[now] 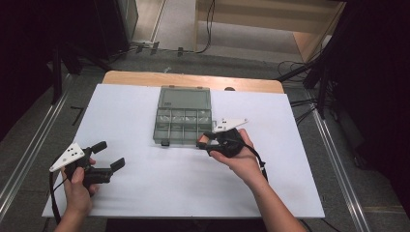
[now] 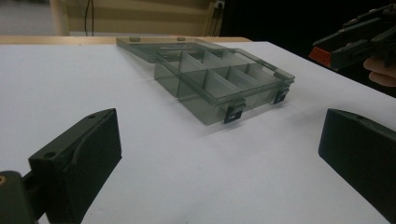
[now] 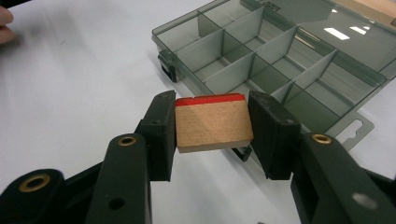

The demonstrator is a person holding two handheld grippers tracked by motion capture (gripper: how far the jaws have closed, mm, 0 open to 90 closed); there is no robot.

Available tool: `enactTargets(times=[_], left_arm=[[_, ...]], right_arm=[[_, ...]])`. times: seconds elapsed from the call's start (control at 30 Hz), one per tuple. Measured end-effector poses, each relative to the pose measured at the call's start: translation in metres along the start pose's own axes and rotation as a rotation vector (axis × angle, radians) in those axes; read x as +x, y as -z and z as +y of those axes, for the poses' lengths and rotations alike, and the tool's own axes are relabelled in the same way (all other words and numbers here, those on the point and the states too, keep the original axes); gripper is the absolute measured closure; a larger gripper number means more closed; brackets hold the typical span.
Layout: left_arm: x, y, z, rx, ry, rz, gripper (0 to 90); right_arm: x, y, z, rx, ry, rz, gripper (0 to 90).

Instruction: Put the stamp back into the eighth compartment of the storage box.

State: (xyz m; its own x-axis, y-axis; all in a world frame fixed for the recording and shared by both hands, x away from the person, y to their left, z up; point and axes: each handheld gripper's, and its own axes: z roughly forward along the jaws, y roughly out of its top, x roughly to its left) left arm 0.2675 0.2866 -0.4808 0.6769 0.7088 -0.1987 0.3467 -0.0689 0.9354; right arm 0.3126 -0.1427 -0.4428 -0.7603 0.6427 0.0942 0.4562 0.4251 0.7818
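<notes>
A small wooden block [image 3: 212, 127] with a red edge is clamped between the jaws of my right gripper [image 3: 211, 122]. That gripper [image 1: 205, 141] hovers at the near right corner of an open, smoky-grey compartment box [image 1: 183, 121], whose lid lies flat behind it. The box's divided cells [image 3: 261, 60] look empty. My left gripper [image 1: 109, 154] is at the near left of the white sheet, its jaws wide apart with nothing between them. In the left gripper view the box [image 2: 215, 79] lies ahead, and the right gripper [image 2: 355, 39] with the block [image 2: 320, 55] is at the upper right.
A white sheet [image 1: 145, 188] covers the wooden table [image 1: 145, 77]. Two black latches [image 2: 232, 113] sit on the box's front edge. Cables and dark stands surround the table on the floor.
</notes>
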Motion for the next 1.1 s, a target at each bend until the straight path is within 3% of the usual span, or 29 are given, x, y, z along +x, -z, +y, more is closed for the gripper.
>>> enactTargets(times=[0.57,1.1], left_arm=[[0.0,-0.001,0.0,0.001,-0.002,-0.001,0.0],[0.0,0.0,0.0,0.001,-0.001,-0.001,0.0]], right_arm=[[-0.022,-0.013,-0.002,-0.037,-0.054,-0.014,52.6],[-0.036,-0.025,0.002,-0.025,-0.085,-0.056,52.4]])
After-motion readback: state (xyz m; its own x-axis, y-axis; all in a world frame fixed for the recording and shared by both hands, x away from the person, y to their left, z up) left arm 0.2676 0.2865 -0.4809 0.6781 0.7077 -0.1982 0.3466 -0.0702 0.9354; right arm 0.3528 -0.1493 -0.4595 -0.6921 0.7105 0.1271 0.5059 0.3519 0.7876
